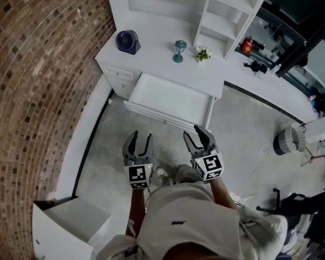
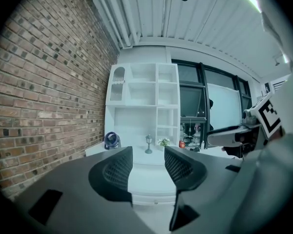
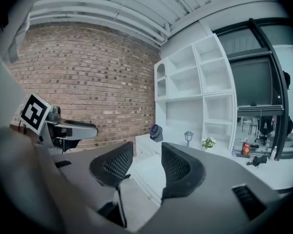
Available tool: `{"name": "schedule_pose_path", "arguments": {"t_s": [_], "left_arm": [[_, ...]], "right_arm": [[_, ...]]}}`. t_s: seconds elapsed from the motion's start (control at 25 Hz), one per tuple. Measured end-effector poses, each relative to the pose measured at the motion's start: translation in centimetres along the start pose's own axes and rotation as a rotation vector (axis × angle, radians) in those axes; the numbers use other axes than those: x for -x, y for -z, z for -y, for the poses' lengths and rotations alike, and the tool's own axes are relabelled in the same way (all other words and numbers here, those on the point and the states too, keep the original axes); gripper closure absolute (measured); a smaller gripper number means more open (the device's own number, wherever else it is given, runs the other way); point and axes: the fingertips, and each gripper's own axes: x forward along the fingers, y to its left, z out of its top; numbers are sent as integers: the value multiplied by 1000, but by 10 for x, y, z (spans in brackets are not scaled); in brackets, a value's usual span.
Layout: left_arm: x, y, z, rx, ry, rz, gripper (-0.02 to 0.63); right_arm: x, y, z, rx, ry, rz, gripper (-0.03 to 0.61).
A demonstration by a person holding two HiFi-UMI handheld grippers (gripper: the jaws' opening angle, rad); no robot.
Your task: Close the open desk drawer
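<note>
Left gripper [image 1: 139, 138], right gripper [image 1: 198, 135]: black curved jaws, mesh-textured pads, moderately apart, gripping nothing. Just ahead, untouched: shallow rectangular white drawer [image 1: 168, 97], pulled out from smooth white desk [image 1: 162, 66]. Desktop: round blue fan [image 1: 127, 41], perhaps teal lantern [image 1: 179, 51]. Left: rough brick wall [image 1: 32, 91].

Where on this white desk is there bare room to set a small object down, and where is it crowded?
The open drawer looks bare. The desktop is free between the fan and the lamp, and along its front edge above the drawer. Tightest: lamp and plant, close together beside the shelf upright.
</note>
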Motion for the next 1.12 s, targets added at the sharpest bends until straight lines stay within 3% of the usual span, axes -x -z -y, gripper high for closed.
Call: {"name": "schedule_pose_path", "arguments": {"t_s": [0.6,1.12], "left_arm": [[-81,-4,-33,-2,15,-23,396],[-196,-26,-38,-48,7,-79,397]], "right_arm": [[-84,-6,37,-30,10,-7,394],[-162,-21,126,-97,15,7,394]]}}
